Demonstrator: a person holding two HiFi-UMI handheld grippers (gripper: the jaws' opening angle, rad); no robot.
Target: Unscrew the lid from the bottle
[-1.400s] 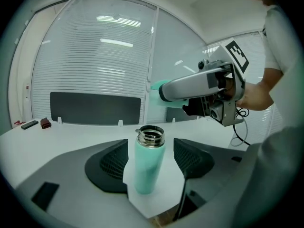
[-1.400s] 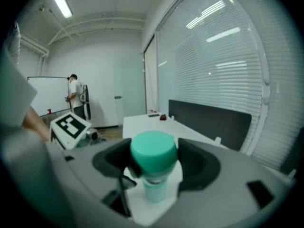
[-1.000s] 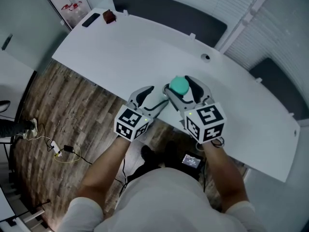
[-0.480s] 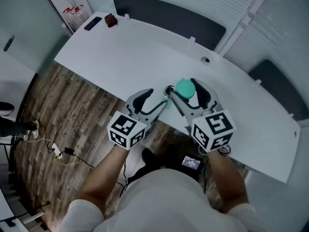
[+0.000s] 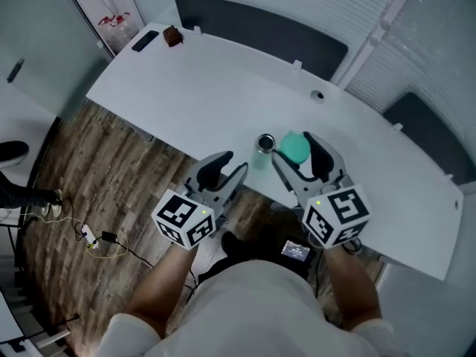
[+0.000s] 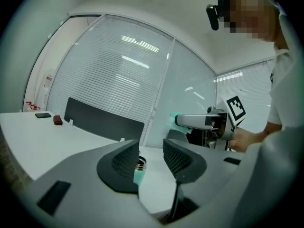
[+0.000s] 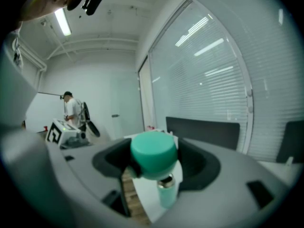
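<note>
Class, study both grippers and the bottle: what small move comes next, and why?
Probably lower the right gripper and set the green lid on the table beside the bottle. The lid is clamped in its jaws, off the bottle's open mouth; the left gripper, jaws just closing on nothing, is clear of it.

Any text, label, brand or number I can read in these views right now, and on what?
No readable words or numbers anywhere.
The cubes on the left gripper (jaws have just been closing, nothing gripped) and the right gripper: square marker patterns only, no letters.
The bottle and the lid: no label seen.
The screen at the person's waist: lit, too small to read.
</note>
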